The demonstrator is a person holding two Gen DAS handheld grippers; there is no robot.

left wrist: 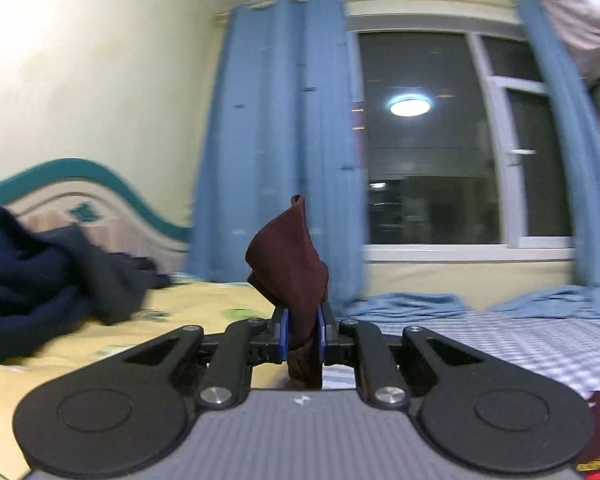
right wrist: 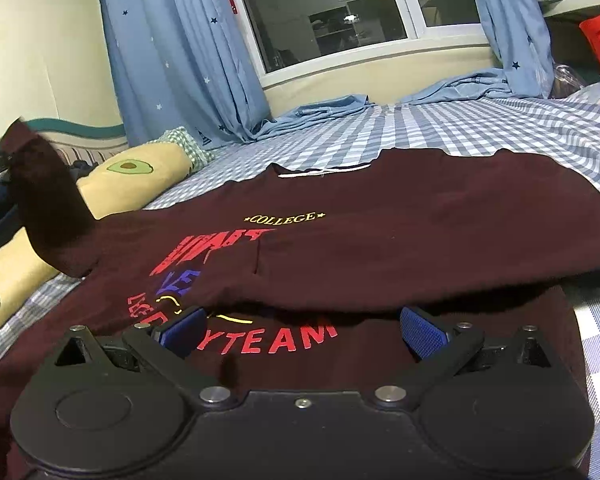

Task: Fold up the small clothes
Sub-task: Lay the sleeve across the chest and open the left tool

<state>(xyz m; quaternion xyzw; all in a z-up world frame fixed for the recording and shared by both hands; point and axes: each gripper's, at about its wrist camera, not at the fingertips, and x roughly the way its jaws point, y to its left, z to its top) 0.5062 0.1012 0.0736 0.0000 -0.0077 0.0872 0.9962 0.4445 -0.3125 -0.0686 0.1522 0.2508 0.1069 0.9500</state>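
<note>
1. The bed [right wrist: 480, 128], under a blue checked sheet, serves as the folding surface.
2. The maroon T-shirt [right wrist: 380, 232] lies flat on it, print up; its right side seems already folded across "COLLEGE", probably so the other side can follow.
3. The left sleeve [right wrist: 44, 200] is lifted off the sheet.
4. The right gripper [right wrist: 300, 330] hovers spread and empty above the hem.
5. The left gripper [left wrist: 302, 334] pinches that sleeve's maroon cloth [left wrist: 288, 264].

One maroon T-shirt [right wrist: 380, 232], two blue curtains [right wrist: 172, 60] (star-dotted), one avocado pillow [right wrist: 132, 176], two grippers [left wrist: 303, 334]
</note>
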